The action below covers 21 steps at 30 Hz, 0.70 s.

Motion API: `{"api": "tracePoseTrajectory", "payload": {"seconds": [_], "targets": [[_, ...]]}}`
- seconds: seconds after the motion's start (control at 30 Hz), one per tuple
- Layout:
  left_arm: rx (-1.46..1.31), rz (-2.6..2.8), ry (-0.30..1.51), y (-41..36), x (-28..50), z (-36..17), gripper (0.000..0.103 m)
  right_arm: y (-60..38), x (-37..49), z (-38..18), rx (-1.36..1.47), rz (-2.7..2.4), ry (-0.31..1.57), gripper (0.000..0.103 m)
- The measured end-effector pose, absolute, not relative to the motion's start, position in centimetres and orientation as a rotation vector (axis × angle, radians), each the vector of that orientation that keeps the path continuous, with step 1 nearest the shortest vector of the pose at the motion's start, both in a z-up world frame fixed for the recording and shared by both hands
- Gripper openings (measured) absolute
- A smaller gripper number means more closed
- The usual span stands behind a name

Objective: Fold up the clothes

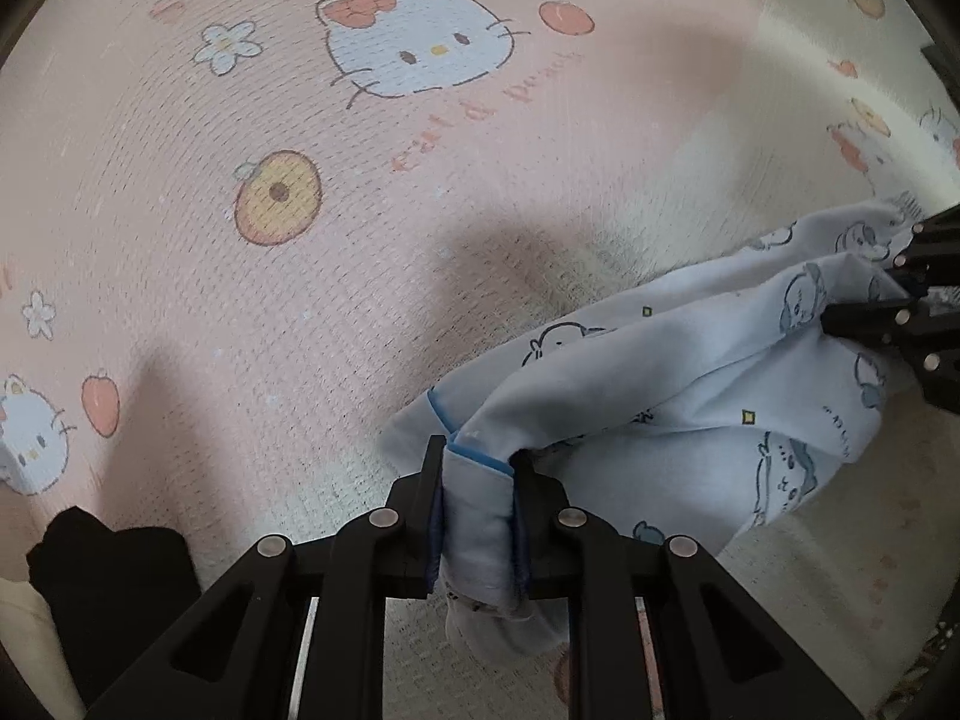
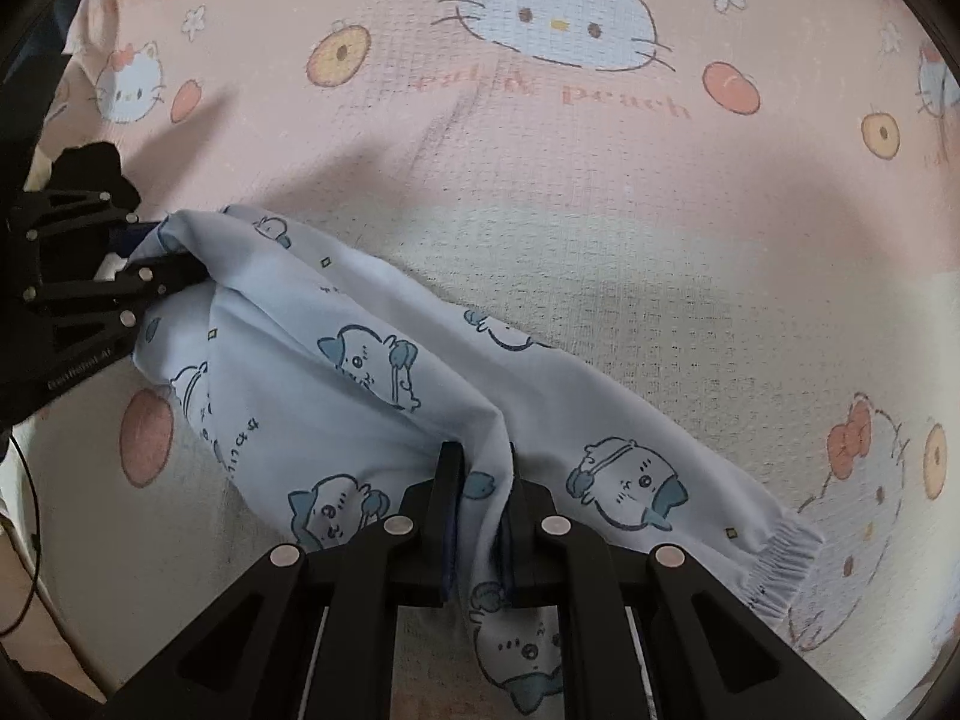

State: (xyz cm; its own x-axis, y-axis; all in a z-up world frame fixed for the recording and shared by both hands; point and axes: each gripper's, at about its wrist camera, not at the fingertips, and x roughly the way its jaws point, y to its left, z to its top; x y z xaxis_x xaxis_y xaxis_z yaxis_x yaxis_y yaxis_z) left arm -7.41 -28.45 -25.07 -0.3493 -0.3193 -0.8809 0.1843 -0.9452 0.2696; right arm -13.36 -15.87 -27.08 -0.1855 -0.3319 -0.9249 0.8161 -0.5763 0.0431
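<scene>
Both jaws are clamping: our left gripper (image 1: 477, 480) is pinching the blue garment (image 2: 372, 324) at its trimmed edge, our right gripper (image 2: 486, 480) mid-cloth. We're holding it bunched over the pink blanket (image 2: 540, 180); folding is barely beginning.

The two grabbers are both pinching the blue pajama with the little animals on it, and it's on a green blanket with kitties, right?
Almost. The blanket is pink, not green, as the right wrist view shows. The rest holds: the left gripper and the right gripper both pinch the blue pajama between their fingers.
</scene>
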Motion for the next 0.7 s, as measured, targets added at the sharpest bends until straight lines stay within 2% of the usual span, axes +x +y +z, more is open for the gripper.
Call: {"api": "tracePoseTrajectory", "payload": {"seconds": [0.13, 0.23, 0.27, 0.47, 0.6, 0.7], "targets": [[1.584, -2.334, -0.168, -28.5, -7.2, -25.6, 0.019, -15.5, -13.6, -26.9, 1.276, -1.871, 0.583, 0.012], [1.612, -2.313, -0.029, -29.8, -7.0, -25.3, 0.02, -15.4, -13.2, -26.2, 1.236, -1.904, 0.647, 0.037], [1.613, -2.309, 0.019, -30.2, -6.9, -24.9, 0.02, -15.3, -13.1, -25.8, 1.223, -1.914, 0.662, 0.042], [1.562, -2.378, 0.278, -32.1, -4.4, -21.5, 0.02, -12.2, -13.1, -21.3, 1.134, -2.004, 0.502, 0.061], [1.522, -2.416, 0.472, -32.8, -2.6, -19.7, 0.024, -10.4, -13.0, -19.5, 1.122, -2.039, 0.402, 0.062], [1.5, -2.417, 0.524, -32.8, -2.2, -19.2, 0.024, -9.8, -12.4, -18.9, 1.12, -2.053, 0.403, 0.062]]}}
